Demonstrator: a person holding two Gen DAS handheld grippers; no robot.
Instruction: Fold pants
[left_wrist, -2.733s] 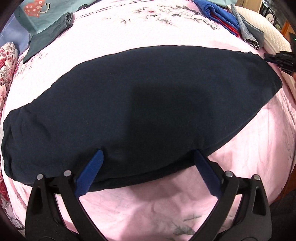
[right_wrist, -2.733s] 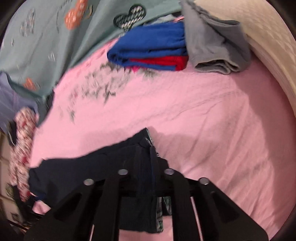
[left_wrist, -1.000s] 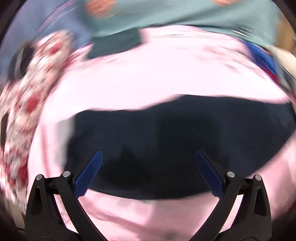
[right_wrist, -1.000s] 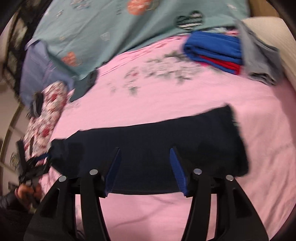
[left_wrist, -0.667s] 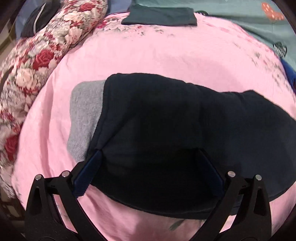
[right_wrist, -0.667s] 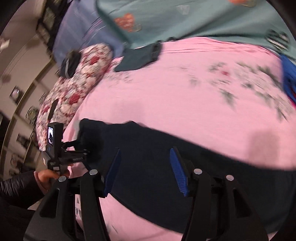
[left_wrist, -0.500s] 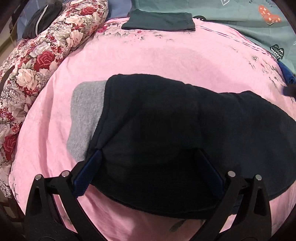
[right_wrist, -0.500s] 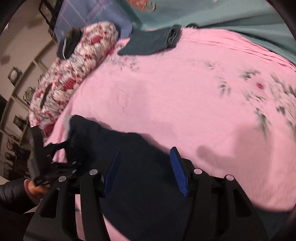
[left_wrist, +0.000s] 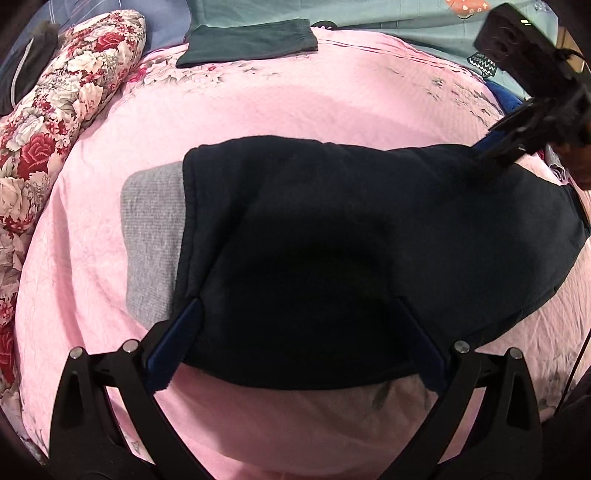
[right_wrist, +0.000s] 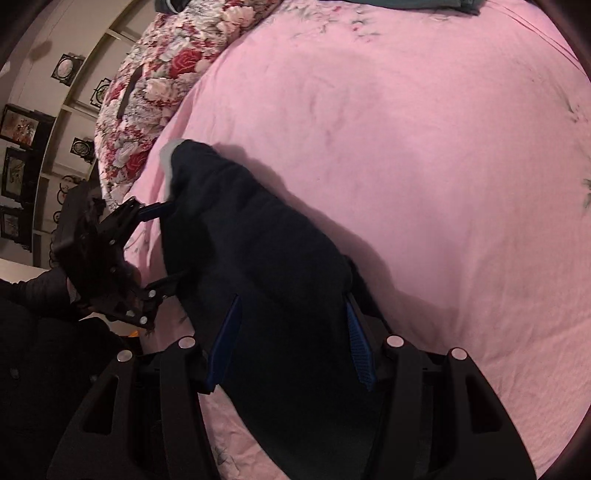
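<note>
A: Left tongs (left_wrist: 295, 343) — blue pads spread wide, released, nothing between them. They straddle the near edge of the navy pants (left_wrist: 362, 251), one pad at the waist-end corner, the other further along the hem side.

B: Right tongs (right_wrist: 291, 339) likewise parted, gripping nothing. Pads sit either side of the dark cloth; whether they touch it, cannot tell.

A: Pants lie flat on the pink bedsheet (left_wrist: 332, 107), folded lengthwise into one long dark band. A grey ribbed waistband (left_wrist: 153, 236) sticks out at the end toward the floral bolster (left_wrist: 55, 99).

B: From the right wrist camera, the same band runs away from the lens toward the left tongs (right_wrist: 162, 243), which show at the far waist end. Black frame, a gloved or sleeved hand behind it — too dark to say which.

A: In the left wrist view the right tongs (left_wrist: 498, 146) show at upper right, tips low over the far edge of the cloth.

B: Other items: folded dark green garment (left_wrist: 247, 42) at the head of the bed, just beside the teal patterned blanket (left_wrist: 369, 13). Framed pictures (right_wrist: 18, 125) on the wall beyond the bolster.

A: Sheet has a faint floral print near the green garment.
</note>
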